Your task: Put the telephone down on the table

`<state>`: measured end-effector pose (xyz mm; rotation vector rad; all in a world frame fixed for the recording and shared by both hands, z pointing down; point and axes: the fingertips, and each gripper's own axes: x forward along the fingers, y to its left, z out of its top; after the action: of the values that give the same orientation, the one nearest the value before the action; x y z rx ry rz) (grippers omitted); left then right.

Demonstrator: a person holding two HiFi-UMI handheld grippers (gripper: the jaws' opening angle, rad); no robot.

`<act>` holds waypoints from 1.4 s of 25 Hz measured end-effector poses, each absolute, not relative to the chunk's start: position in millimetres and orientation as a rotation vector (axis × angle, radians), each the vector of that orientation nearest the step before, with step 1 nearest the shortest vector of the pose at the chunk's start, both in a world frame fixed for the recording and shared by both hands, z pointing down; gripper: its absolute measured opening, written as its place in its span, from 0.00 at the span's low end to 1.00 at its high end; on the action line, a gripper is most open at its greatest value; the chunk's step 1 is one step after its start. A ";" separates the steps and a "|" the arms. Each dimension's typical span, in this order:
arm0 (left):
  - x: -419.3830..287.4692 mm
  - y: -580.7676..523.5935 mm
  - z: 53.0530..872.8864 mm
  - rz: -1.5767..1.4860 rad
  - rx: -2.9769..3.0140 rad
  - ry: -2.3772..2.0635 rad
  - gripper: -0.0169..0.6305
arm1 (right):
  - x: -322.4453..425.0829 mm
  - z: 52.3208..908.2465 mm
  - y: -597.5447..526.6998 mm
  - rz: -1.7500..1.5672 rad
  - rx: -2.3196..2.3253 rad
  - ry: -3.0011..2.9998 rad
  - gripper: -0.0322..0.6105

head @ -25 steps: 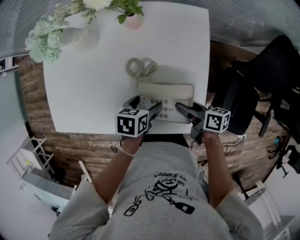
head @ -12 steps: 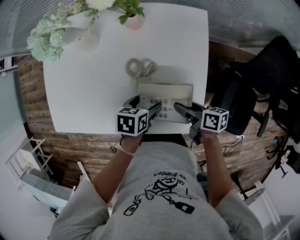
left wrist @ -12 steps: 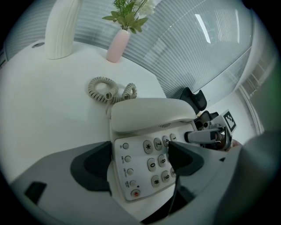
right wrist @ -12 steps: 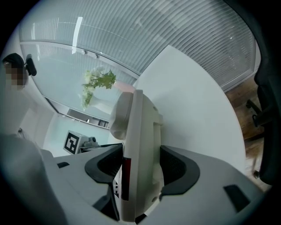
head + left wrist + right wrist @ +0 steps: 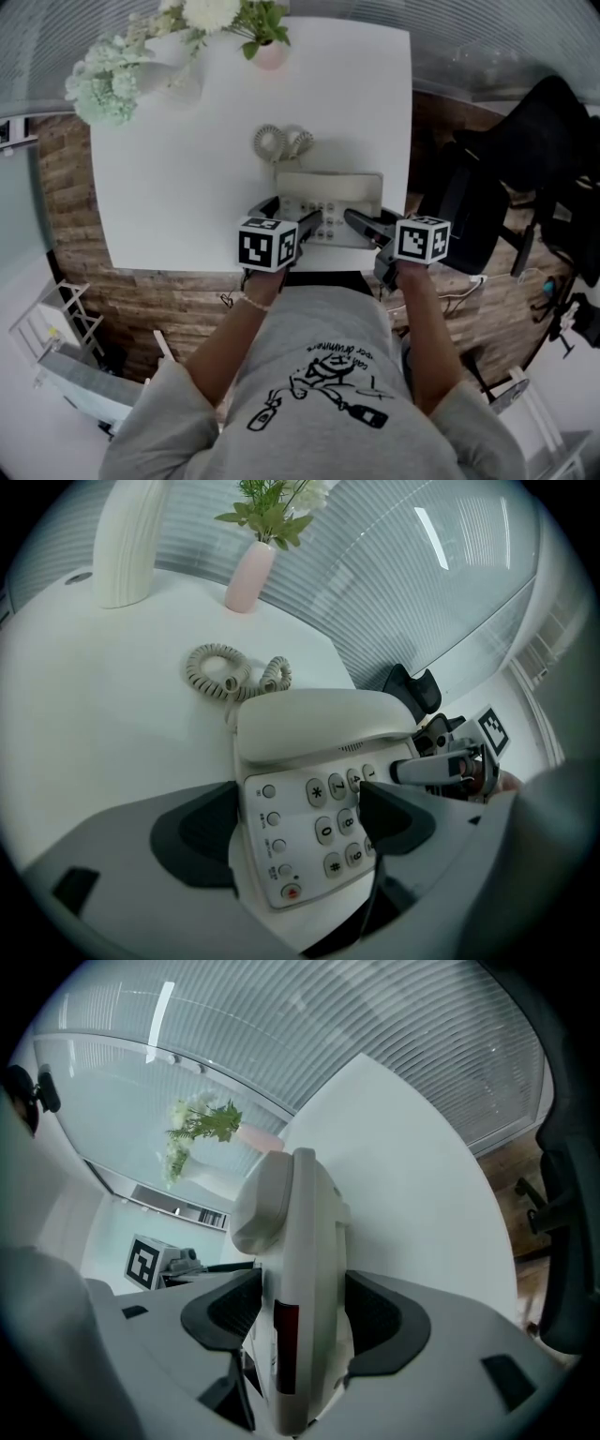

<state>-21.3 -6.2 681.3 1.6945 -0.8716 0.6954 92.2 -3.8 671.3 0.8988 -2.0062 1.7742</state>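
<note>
A cream push-button telephone point(image 5: 328, 192) with its handset on the cradle is at the near edge of the white table point(image 5: 169, 159); whether it rests on the top I cannot tell. Its coiled cord point(image 5: 281, 141) lies just behind it. My left gripper point(image 5: 289, 211) is shut on the phone's left side, with the keypad point(image 5: 328, 817) between its jaws. On the right side my right gripper point(image 5: 361, 223) is shut on the telephone point(image 5: 295, 1269), seen edge-on between both pads. The handset point(image 5: 319, 724) shows above the keys.
A pink vase point(image 5: 270, 53) with greenery and a white vase point(image 5: 178, 80) with pale flowers stand at the table's far edge. A black chair point(image 5: 525, 159) is to the right, over a wooden floor. Bare tabletop stretches left of and behind the phone.
The right gripper has shifted slightly left with the phone's right side. The left gripper and the phone stay almost where they were.
</note>
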 end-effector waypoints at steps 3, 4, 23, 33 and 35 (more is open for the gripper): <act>-21.1 -6.3 681.7 0.698 1.699 -0.873 0.66 | 91.5 672.9 -4.0 1.768 0.907 -1.992 0.49; -21.1 -6.1 681.8 0.699 1.700 -0.873 0.66 | 91.4 673.5 -3.9 1.765 0.910 -1.989 0.49; -22.2 -5.4 682.8 0.689 1.708 -0.867 0.66 | 88.1 685.8 -3.8 1.730 0.921 -1.909 0.52; -26.2 8.8 679.6 0.716 1.715 -0.826 0.66 | 95.9 684.3 -3.9 1.614 0.941 -1.874 0.53; -29.8 8.4 676.1 0.713 1.721 -0.831 0.66 | 99.7 683.4 -4.2 1.579 0.955 -1.878 0.53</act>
<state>-29.8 8.4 676.1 1.7209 -0.8306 0.7132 99.7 -4.2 683.4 0.9554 -1.8785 1.5792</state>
